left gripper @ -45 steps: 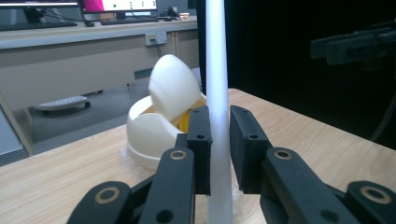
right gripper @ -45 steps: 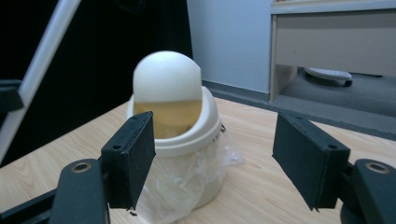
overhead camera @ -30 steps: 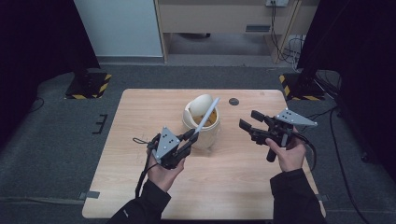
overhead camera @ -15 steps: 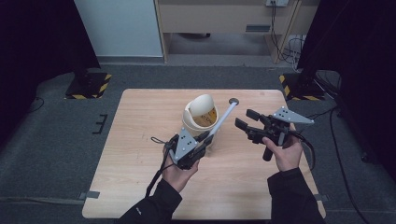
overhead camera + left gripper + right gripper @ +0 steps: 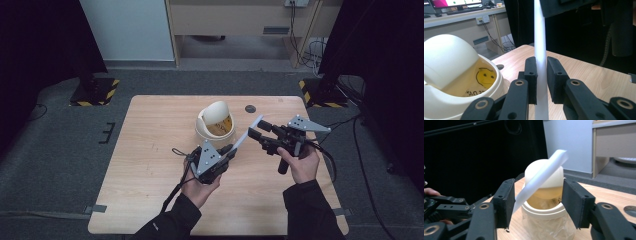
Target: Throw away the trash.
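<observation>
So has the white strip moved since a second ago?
Yes. The white strip, shut in the left tongs, swung right, off the cream bin, toward the right tongs.

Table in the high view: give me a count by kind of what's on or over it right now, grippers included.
Handheld grippers: 2, the left gripper and the right gripper
White strip clamped in the left gripper's jaws: 1
Cream lidded bin with a yellow smiley liner: 1
Small dark round disc on the tabletop: 1
Total: 5
</observation>
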The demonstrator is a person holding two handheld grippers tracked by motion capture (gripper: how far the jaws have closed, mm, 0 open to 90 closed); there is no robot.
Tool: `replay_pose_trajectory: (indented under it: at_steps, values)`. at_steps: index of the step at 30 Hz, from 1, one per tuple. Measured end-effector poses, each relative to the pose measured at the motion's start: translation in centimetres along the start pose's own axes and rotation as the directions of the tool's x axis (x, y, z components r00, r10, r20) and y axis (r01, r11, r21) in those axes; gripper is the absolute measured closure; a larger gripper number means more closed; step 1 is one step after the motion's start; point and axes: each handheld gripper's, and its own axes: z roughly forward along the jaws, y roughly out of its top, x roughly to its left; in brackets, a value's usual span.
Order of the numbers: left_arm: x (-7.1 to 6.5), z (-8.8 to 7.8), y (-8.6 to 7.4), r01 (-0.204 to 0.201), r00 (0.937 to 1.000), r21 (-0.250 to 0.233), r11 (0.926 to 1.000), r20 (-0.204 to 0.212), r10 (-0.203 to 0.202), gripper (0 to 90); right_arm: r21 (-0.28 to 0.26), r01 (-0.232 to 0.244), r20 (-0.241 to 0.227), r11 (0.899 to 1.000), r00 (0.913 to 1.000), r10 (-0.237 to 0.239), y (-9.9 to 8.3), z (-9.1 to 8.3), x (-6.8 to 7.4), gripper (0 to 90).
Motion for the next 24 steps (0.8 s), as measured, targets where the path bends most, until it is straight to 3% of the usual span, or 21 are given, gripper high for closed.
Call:
replay_pose_trajectory:
  at_steps: [10,17,20,21,24]
  values:
    - [-0.28,0.17,0.39,-0.007,1.0000,-0.002,1.0000,-0.001,0.007,78.7,0.032,-0.034,-0.048,0.999,0.9982,0.035,-0.22,0.27,0.31,60.1]
    - [-0.56,0.63,0.09,-0.008,1.0000,0.025,0.9996,0.005,0.008,78.6,0.028,-0.067,-0.098,0.997,0.9927,0.069,-0.08,-0.01,0.49,72.3]
    - [-0.61,0.76,-0.07,0.001,0.9999,0.037,0.9993,0.016,-0.002,78.1,0.036,-0.071,-0.113,0.997,0.9909,0.074,-0.08,-0.02,0.53,75.2]
    - [-0.57,0.75,-0.13,0.009,0.9997,0.039,0.9992,0.023,-0.010,77.5,0.038,-0.066,-0.111,0.997,0.9914,0.069,-0.11,-0.02,0.55,79.2]
    - [-0.25,0.53,-0.47,0.015,0.9991,0.063,0.9979,0.037,-0.018,74.7,0.049,-0.047,-0.096,0.998,0.9941,0.051,-0.21,-0.06,0.48,79.8]
